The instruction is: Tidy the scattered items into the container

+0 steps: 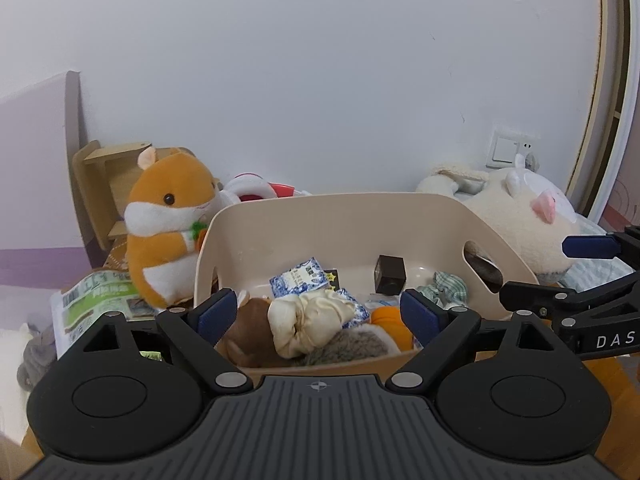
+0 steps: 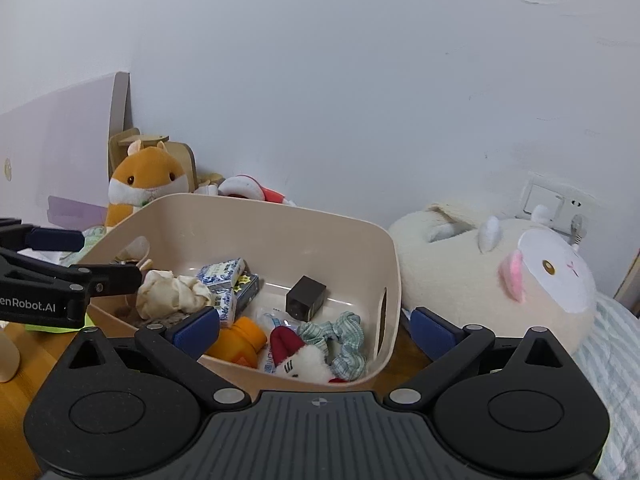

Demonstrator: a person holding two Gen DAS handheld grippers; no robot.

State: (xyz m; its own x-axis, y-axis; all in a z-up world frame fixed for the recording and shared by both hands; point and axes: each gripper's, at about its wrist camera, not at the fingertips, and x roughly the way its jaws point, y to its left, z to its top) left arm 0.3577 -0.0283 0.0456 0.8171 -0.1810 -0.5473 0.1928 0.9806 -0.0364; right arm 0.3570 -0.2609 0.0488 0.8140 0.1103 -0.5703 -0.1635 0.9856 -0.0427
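A beige plastic bin (image 1: 320, 216) (image 2: 280, 220) holds a crumpled cream cloth (image 1: 308, 324) (image 2: 172, 292), blue-and-white packets (image 1: 298, 280) (image 2: 224, 276), a small black box (image 1: 390, 280) (image 2: 306, 298), a green checked scrunchie (image 1: 444, 288) (image 2: 344, 340), an orange item (image 2: 240, 340) and a red-and-white plush (image 2: 296, 356). My left gripper (image 1: 320, 314) is open and empty above the bin's near edge. My right gripper (image 2: 316, 330) is open and empty, straddling the bin's right end wall.
An orange hamster plush (image 1: 168, 224) (image 2: 140, 184) stands left of the bin by a wooden stand (image 1: 104, 184). A large cream plush (image 1: 520, 216) (image 2: 500, 276) lies on the right. A green-printed packet (image 1: 100, 300) lies front left. A wall socket (image 2: 556, 208) is behind.
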